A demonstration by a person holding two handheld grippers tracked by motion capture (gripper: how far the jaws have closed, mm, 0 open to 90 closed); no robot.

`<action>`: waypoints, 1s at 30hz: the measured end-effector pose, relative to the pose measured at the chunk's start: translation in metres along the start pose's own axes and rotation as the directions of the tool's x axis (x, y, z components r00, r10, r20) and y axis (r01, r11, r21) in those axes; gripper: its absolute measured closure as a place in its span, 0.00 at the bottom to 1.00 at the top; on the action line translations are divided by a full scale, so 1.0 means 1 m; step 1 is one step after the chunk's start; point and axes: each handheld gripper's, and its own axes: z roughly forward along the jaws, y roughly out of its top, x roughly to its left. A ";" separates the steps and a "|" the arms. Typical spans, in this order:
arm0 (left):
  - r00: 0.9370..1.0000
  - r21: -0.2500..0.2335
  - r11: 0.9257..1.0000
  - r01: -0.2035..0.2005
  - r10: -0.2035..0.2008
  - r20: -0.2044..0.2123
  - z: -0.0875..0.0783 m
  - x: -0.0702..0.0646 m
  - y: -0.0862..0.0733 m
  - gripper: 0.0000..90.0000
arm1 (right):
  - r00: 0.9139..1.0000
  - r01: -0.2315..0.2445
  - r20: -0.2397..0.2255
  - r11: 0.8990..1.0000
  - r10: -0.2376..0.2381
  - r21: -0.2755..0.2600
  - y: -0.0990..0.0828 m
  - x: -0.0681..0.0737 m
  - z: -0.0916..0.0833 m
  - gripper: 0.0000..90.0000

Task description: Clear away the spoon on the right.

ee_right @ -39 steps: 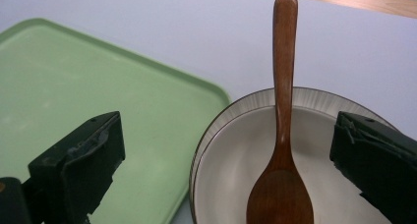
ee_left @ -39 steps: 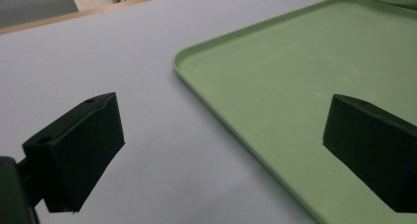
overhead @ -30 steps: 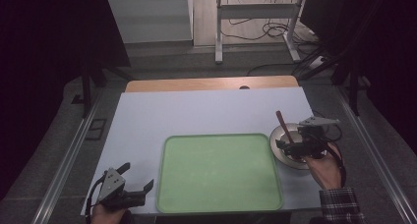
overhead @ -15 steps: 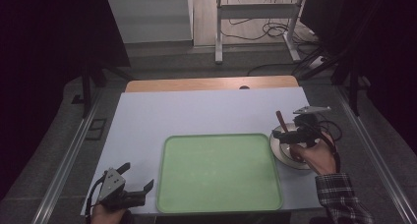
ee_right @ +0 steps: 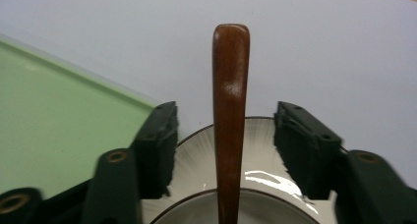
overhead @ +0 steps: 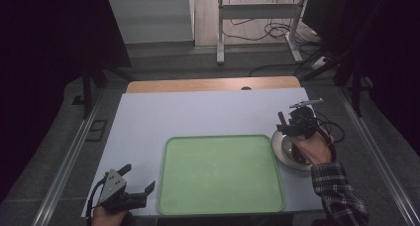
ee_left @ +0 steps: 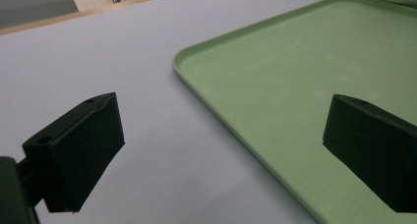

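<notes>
A brown wooden spoon handle [ee_right: 230, 111] rises from a pale striped bowl [ee_right: 196, 155] and stands between the jaws of my right gripper [ee_right: 227, 111]. The jaws have just been closing; a gap remains on each side of the handle, so the gripper is open. In the high view the right gripper [overhead: 293, 128] hovers over the bowl [overhead: 285, 154] at the table's right, and the spoon handle [overhead: 282, 118] pokes out beyond it. My left gripper [overhead: 138, 176] rests open at the front left, nothing between its jaws [ee_left: 223, 135].
A green tray [overhead: 223, 174] lies bare in the middle front, just left of the bowl; its rim [ee_left: 196, 81] runs past the left gripper's jaws. The white table sheet [overhead: 198, 114] stretches to a wooden strip [overhead: 213, 84] at the back. Cables trail on the floor beyond.
The right hand has slid a little away from the person over the bowl, toward the spoon handle. The left gripper has not moved.
</notes>
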 end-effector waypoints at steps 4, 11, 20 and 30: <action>1.000 0.000 1.000 -0.002 0.002 0.000 0.000 0.000 0.000 0.02 | 1.000 0.008 -0.016 1.000 -0.008 0.027 0.005 -0.001 0.004 0.59; 1.000 0.001 1.000 -0.006 0.006 -0.001 0.000 -0.001 0.000 0.02 | 1.000 0.026 -0.005 0.998 -0.026 0.059 0.009 0.000 0.008 0.83; 1.000 0.002 1.000 -0.009 0.009 -0.001 0.000 -0.001 0.000 0.02 | 0.998 0.056 -0.007 0.995 -0.055 0.083 0.015 0.005 0.003 0.85; 1.000 0.005 1.000 -0.015 0.015 -0.002 0.001 -0.001 0.000 0.02 | 0.998 0.063 -0.013 0.993 -0.062 0.099 0.025 0.006 -0.016 0.85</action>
